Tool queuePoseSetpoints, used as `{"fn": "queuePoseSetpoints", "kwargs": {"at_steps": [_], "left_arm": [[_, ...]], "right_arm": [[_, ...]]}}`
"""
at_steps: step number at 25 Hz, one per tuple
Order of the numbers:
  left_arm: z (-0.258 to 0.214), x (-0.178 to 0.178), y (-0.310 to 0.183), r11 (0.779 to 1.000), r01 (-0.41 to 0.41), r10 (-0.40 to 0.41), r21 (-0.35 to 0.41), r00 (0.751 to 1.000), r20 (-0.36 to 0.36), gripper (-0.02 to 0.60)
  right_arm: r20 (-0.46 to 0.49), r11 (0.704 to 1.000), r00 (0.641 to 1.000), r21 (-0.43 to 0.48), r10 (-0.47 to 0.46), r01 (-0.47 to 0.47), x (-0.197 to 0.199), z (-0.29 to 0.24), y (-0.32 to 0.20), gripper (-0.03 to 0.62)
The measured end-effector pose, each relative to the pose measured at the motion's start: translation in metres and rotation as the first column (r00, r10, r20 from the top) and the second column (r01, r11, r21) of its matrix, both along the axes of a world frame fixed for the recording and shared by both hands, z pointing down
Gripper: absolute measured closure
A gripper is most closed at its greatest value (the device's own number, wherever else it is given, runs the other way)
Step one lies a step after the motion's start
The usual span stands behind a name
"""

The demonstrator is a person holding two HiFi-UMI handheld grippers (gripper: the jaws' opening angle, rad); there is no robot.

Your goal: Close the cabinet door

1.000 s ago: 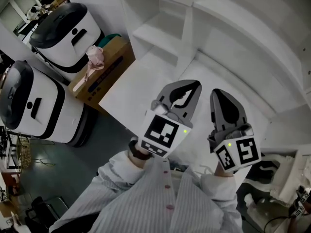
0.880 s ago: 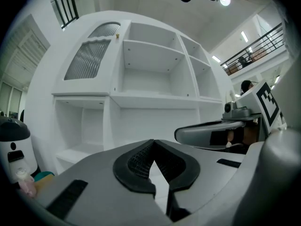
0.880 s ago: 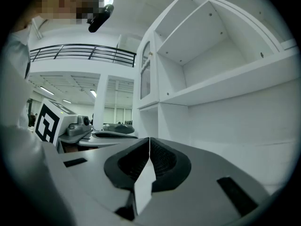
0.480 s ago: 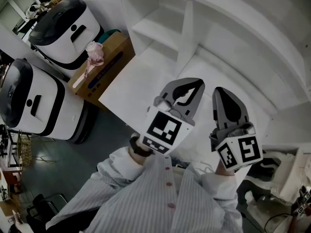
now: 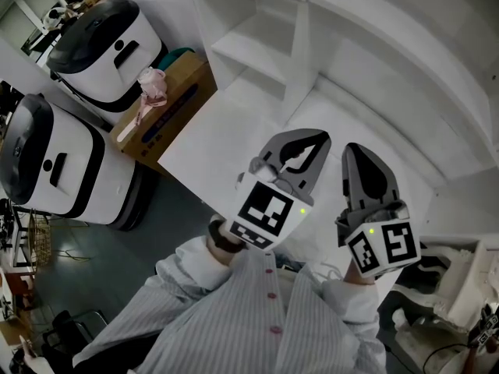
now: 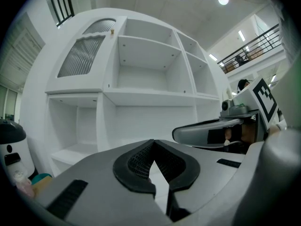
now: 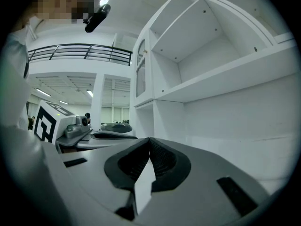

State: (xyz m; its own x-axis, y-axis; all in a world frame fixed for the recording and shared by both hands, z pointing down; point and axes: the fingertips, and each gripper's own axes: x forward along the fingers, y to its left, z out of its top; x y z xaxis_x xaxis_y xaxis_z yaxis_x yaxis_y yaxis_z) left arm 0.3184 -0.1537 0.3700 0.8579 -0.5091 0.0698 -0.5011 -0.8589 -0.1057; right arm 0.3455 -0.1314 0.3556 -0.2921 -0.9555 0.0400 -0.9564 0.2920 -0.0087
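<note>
Closed left tool (image 6: 154, 143) facing white cabinet (image 6: 150, 98)

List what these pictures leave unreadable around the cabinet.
Cabinet door: not in the head view, past its top edge.
Print on the cardboard box: head view, too small to read.
Pink object on that box: head view, too small to identify.
Cabinet base: left gripper view, hidden behind the left claw.

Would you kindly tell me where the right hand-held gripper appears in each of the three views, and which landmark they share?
Head view: the right hand-held gripper is at lower right, jaws together, pointing toward the shelves.
Left gripper view: the right hand-held gripper comes in from the right edge, seen side-on.
Right gripper view: the right hand-held gripper fills the bottom centre with its own closed jaws.
Shared landmark: the white open-shelved cabinet.
</note>
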Motion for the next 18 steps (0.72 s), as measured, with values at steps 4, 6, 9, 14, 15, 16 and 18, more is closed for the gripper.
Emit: {"fn": "queuePoseSetpoints", "kwargs": {"at_steps": [4, 6, 9, 14, 15, 16, 18], "left_arm": [[0.0005, 0.0015, -0.0025, 1.0, 0.002, -0.002, 0.001, 1.0, 0.004, 0.571], [0.0008, 0.0018, -0.0041, 1.0, 0.001, -0.001, 0.001, 1.0, 0.007, 0.572], [0.001, 0.0016, -0.0052, 1.0, -0.002, 0.002, -0.002, 1.0, 0.007, 0.571], [0.0036, 0.0044, -0.005, 1.0, -0.008, 0.008, -0.007, 1.0, 0.009, 0.572], [0.0042, 0.0053, -0.0042, 1.0, -0.01, 0.01, -0.008, 1.0, 0.01, 0.571], [0.0047, 0.0062, -0.0037, 1.0, -0.012, 0.012, -0.008, 1.0, 0.011, 0.571], [0.006, 0.0076, -0.0038, 1.0, -0.014, 0.015, -0.008, 1.0, 0.017, 0.571]], "right_arm": [[0.001, 1.0, 1.0, -0.002, 0.0, 0.0, 0.0007, 0.0013, -0.0008, 0.58], [0.001, 1.0, 1.0, -0.004, -0.001, 0.001, 0.0, 0.0023, -0.0019, 0.58], [-0.001, 1.0, 1.0, -0.007, 0.001, -0.001, -0.0007, 0.0026, -0.0025, 0.58], [0.0, 1.0, 1.0, -0.007, 0.009, -0.009, 0.0027, 0.0033, -0.0016, 0.58], [0.0, 1.0, 1.0, -0.008, 0.011, -0.011, 0.0034, 0.0037, -0.001, 0.58], [0.0, 1.0, 1.0, -0.009, 0.012, -0.012, 0.004, 0.004, -0.0006, 0.58], [0.001, 1.0, 1.0, -0.01, 0.013, -0.013, 0.0046, 0.0044, -0.001, 0.58]]}}
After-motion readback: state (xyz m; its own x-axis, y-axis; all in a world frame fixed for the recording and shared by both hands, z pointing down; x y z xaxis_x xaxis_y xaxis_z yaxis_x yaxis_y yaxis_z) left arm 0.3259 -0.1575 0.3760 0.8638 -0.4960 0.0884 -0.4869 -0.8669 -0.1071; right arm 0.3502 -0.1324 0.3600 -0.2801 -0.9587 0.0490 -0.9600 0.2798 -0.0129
